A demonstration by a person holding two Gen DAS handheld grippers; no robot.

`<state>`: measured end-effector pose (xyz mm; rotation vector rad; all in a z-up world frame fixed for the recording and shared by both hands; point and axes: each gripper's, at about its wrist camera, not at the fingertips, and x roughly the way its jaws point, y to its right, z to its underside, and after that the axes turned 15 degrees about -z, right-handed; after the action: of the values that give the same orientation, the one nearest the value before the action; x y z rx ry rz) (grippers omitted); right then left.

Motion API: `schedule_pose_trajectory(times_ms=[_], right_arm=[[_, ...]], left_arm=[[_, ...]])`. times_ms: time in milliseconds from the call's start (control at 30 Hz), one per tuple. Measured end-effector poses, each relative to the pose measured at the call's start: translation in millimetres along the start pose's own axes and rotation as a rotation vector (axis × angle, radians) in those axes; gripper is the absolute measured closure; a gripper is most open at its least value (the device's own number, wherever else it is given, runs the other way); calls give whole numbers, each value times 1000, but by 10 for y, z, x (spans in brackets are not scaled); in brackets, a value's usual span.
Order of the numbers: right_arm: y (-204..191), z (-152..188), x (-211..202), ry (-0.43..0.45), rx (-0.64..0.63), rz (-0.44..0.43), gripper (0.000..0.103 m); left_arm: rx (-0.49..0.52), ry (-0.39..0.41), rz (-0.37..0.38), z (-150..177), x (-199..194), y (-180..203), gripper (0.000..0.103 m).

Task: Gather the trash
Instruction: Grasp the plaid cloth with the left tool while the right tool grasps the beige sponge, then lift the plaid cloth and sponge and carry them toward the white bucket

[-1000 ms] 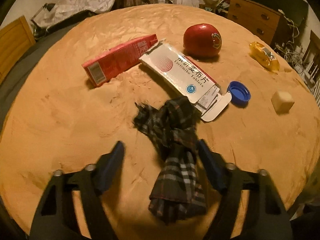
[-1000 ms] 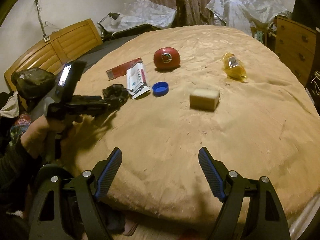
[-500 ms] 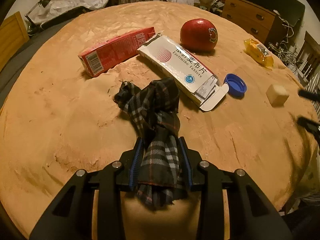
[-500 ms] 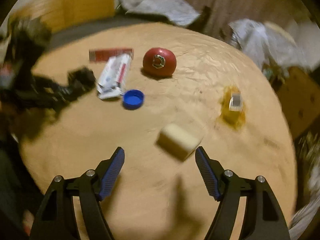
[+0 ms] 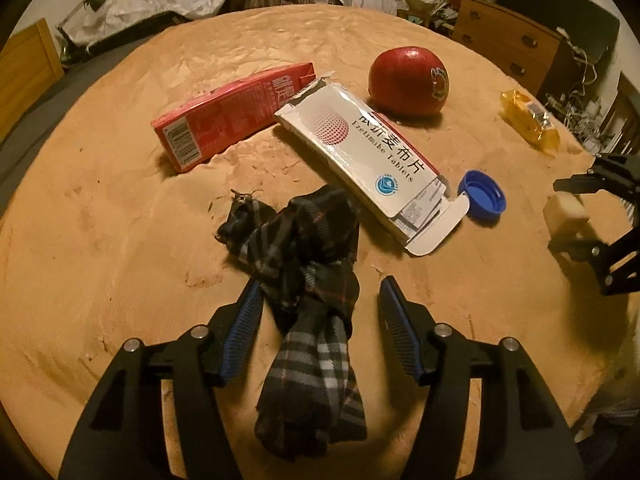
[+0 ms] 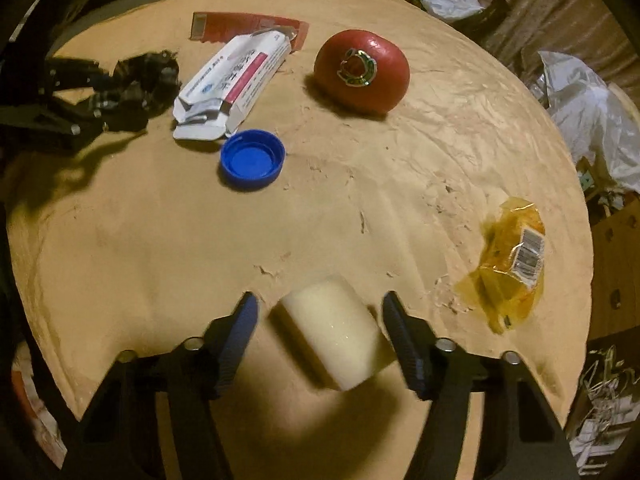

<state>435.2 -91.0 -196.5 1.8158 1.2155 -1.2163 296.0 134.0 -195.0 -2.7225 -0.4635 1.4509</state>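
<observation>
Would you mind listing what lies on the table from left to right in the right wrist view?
Plaid cloth → white tablet box → blue bottle cap → cream block between the right gripper fingers → red apple → yellow wrapper.

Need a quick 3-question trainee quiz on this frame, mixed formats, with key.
1. True or false: the left claw is shut on the plaid cloth.
2. What lies between the fingers of the right claw? A) blue bottle cap B) pale foam block C) yellow wrapper
3. Fill in: the open flap of the white tablet box points toward the ____.

Key: 1 false, the fingers stand open around it. 2 B. 3 blue bottle cap.
</observation>
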Motion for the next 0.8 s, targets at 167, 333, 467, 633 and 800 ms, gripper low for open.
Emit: schedule_pose_trajectory(times_ms=[167, 333, 467, 633, 800], right_arm=[[-59, 3, 22, 35, 32, 33, 56], [-149, 73, -89, 107, 125, 81, 62], [-267, 202, -304, 215, 250, 71, 63], [-610, 371, -554, 352, 355, 60, 63], [-1048, 503, -815, 496, 423, 71, 63]], left_arm=[[-10, 6, -21, 39, -17, -37, 68], [-22, 17, -25, 131, -99, -34, 70], [-22, 48, -29, 252, -285, 28, 70], [-41, 99, -28, 353, -598, 69, 70], [-58, 188, -40, 446, -1049, 88, 70]])
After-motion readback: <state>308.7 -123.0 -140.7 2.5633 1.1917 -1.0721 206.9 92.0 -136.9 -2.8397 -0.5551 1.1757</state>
